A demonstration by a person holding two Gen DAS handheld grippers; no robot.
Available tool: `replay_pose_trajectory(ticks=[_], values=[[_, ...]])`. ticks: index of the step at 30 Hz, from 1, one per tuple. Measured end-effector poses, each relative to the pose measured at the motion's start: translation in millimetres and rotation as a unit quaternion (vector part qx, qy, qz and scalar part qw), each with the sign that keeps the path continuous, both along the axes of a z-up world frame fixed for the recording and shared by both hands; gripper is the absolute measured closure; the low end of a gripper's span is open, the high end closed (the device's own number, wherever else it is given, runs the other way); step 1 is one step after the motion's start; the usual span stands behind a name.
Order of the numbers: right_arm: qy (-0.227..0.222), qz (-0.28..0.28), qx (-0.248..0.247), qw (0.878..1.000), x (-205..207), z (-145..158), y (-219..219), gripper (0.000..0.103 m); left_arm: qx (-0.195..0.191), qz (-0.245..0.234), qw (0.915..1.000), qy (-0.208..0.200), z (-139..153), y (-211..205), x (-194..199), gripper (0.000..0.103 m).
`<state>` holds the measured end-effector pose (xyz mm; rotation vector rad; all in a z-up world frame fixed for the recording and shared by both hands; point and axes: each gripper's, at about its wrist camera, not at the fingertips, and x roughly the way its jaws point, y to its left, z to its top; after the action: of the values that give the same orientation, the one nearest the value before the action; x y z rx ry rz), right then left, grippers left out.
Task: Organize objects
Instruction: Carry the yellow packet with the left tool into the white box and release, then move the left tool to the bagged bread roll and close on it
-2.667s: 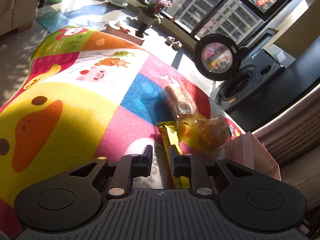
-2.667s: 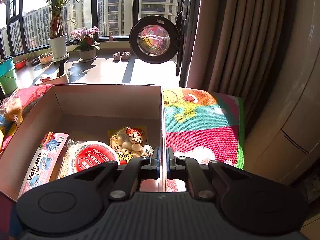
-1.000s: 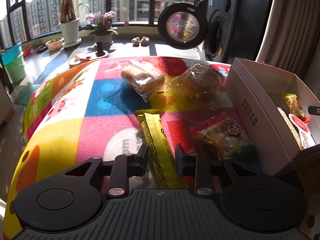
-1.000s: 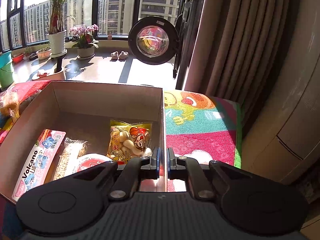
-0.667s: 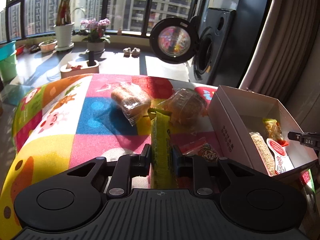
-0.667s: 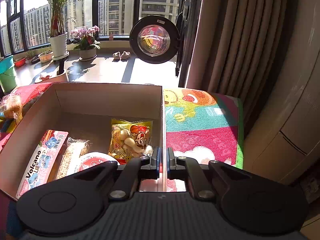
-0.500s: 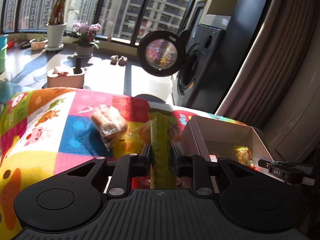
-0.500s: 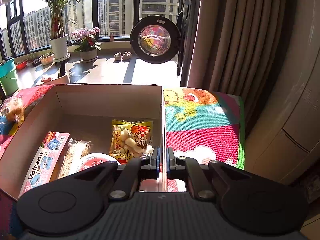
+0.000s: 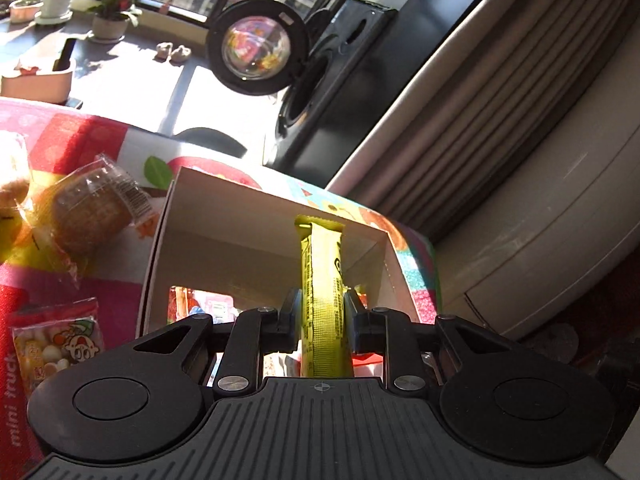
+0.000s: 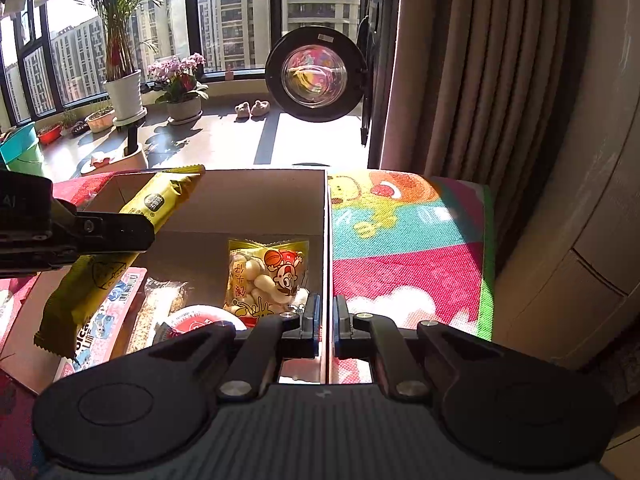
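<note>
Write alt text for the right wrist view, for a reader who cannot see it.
The right claw is shut on the side wall of an open cardboard box holding snack packets. From the left, the left claw holds a long yellow snack bar over the box.

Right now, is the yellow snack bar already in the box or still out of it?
Still out. The left hand-held gripper clamps the yellow snack bar in the air above the open box, over the packets inside.

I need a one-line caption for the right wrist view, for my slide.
Right gripper clamps the open cardboard box's wall while the left gripper carries a long yellow snack bar over it.
</note>
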<state>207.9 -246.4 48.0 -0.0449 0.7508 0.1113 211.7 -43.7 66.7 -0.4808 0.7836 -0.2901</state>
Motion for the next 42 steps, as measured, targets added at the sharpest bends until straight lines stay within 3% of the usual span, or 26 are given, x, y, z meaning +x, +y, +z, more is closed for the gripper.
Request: replay_pose_trajectory(ticks=[8,13,19,22,25,27,29,32,37,38,42], values=[[0.002,0.001,-0.003,1.000,1.0,-4.2,0.8,0.097,-0.006,-0.037,0.9987,0.034,-19.3,-5.3,-6.6,0.078],[0.003,-0.001,-0.004,1.000,-0.6,-4.8,2.0,0.097,0.009,-0.007,0.9998,-0.017,-7.4,9.0,-20.9,0.079],[0.002,-0.002,-0.008,1.000,-2.7,-6.0,2.4,0.097,0.046,-0.007,0.9973,-0.057,10.1,31.0,-33.5,0.078],[0.003,-0.001,-0.008,1.000,-3.1,-5.7,2.1,0.097,0.057,0.028,0.9947,-0.081,16.7,55.1,-38.0,0.078],[0.003,0.000,-0.008,1.000,-5.2,-5.5,1.1,0.097,0.082,0.098,0.9874,-0.094,21.9,93.7,-41.0,0.078],[0.002,0.001,-0.009,1.000,-5.8,-5.6,1.1,0.097,0.104,0.144,0.9816,-0.070,19.7,120.3,-42.9,0.079],[0.002,0.000,-0.010,1.000,-6.7,-5.8,1.8,0.097,0.109,0.158,0.9808,-0.033,11.5,142.4,-43.2,0.079],[0.003,0.000,-0.014,1.000,-6.1,-5.6,3.5,0.096,0.128,0.126,0.9836,0.012,-6.2,156.7,-50.8,0.079],[0.004,0.000,-0.017,1.000,-6.2,-6.0,4.4,0.095,0.176,0.036,0.9828,0.045,-33.1,142.6,-66.7,0.075],[0.004,-0.001,-0.019,1.000,-6.2,-6.1,5.0,0.095,0.191,0.029,0.9808,0.026,-34.7,137.9,-71.9,0.074],[0.004,-0.002,-0.021,1.000,-5.4,-6.5,7.6,0.093,0.213,0.011,0.9767,0.023,-34.9,125.7,-71.3,0.059]])
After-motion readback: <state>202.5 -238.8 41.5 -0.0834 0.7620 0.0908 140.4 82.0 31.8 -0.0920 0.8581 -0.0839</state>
